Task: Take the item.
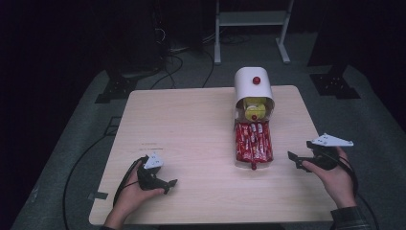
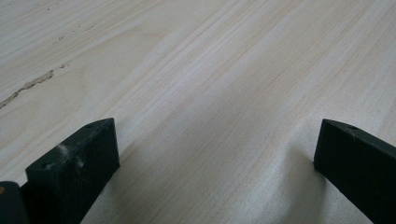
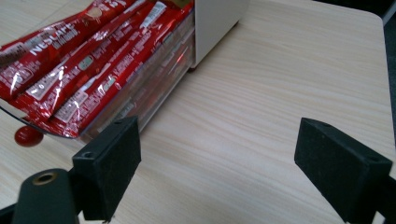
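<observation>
At the near edge of the counter (image 1: pixel 191 124), the left hand-held gripper (image 1: pixel 167 184) lies low over bare wood, its jaws spread wide apart with nothing between them. To the right, the right hand-held gripper (image 1: pixel 293 158) also has its jaws wide apart and points toward the clear drawer (image 1: pixel 253 160), just beside it but not touching. The pulled-out drawer holds red stick packets (image 1: pixel 253 141). Behind it stands the white box (image 1: pixel 253 88) with a red knob (image 1: pixel 256 80).
</observation>
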A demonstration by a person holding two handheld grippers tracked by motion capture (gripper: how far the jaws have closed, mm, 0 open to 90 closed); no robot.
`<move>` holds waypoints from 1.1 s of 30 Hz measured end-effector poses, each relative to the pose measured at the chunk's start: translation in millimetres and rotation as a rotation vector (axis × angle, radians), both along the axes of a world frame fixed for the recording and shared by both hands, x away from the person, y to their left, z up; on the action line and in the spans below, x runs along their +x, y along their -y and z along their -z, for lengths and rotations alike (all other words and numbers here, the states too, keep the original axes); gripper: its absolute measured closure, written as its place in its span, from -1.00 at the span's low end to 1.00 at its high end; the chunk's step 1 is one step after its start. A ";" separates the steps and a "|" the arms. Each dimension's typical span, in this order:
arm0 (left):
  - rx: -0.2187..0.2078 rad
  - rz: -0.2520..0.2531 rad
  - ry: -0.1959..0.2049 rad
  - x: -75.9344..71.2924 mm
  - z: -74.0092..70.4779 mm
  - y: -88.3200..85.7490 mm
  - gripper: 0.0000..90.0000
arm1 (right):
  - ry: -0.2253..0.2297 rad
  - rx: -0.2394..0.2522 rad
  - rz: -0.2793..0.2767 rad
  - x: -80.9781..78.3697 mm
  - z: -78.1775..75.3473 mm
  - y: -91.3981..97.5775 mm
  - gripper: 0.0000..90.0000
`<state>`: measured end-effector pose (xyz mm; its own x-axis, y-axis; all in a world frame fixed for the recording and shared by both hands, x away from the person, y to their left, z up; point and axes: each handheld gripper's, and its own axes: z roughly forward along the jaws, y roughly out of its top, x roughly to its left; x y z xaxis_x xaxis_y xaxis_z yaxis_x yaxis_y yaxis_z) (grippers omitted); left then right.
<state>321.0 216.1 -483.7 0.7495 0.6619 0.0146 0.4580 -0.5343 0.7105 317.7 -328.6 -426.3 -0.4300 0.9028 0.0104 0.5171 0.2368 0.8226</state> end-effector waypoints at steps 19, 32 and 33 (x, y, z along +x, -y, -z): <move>0.000 0.000 0.000 0.0 0.0 0.0 -1.00 | 0.012 -0.001 -0.022 7.6 -12.6 -7.8 -0.69; -0.001 0.000 0.001 0.0 0.2 0.0 -1.00 | 0.026 0.002 -0.049 15.3 -22.4 -17.8 -0.69; 0.000 0.000 0.000 0.0 0.0 0.0 -1.00 | 0.028 0.002 -0.052 16.0 -23.0 -18.9 -0.69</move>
<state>320.9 216.1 -483.7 0.7495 0.6618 0.0148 0.4578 -0.5343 0.7106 333.7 -309.7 -403.3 -0.4764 0.8792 -0.0006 0.4807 0.2610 0.8371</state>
